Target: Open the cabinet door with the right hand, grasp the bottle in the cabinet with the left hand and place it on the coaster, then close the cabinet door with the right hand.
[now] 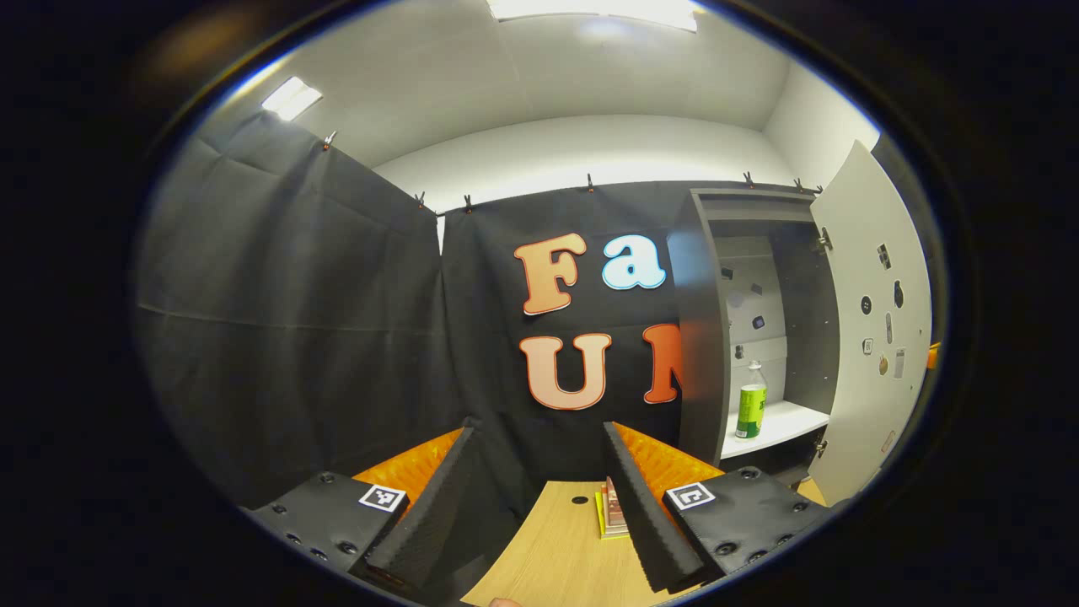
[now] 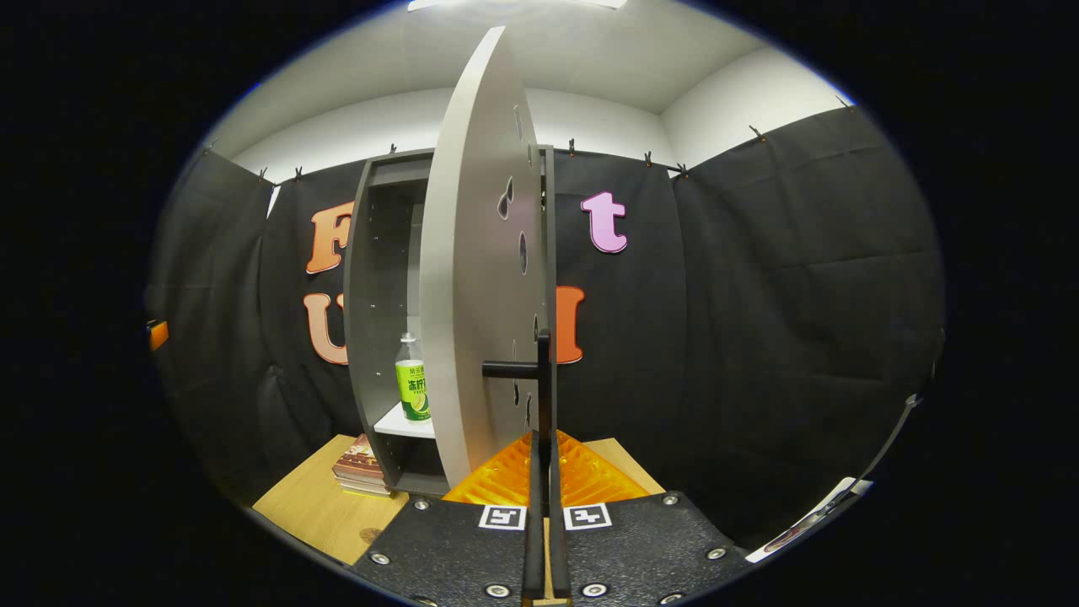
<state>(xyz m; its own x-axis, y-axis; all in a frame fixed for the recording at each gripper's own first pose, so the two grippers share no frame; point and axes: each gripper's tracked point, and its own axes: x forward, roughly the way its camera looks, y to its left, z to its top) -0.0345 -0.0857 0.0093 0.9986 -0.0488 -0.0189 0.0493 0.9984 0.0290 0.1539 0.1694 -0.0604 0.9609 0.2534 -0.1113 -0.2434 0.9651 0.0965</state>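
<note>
door: I'm holding the tall pale grey cabinet door open, right tool pinched together on its thin black handle
left tool: fingers spread apart, empty, hanging over the light wooden counter
bottle: the clear plastic bottle with a green label is standing on the white cabinet shelf
axis: vertical, cap pointing up
risk: I'm guessing a high pinch tips it, or my left tool clips the door edge going in
</note>
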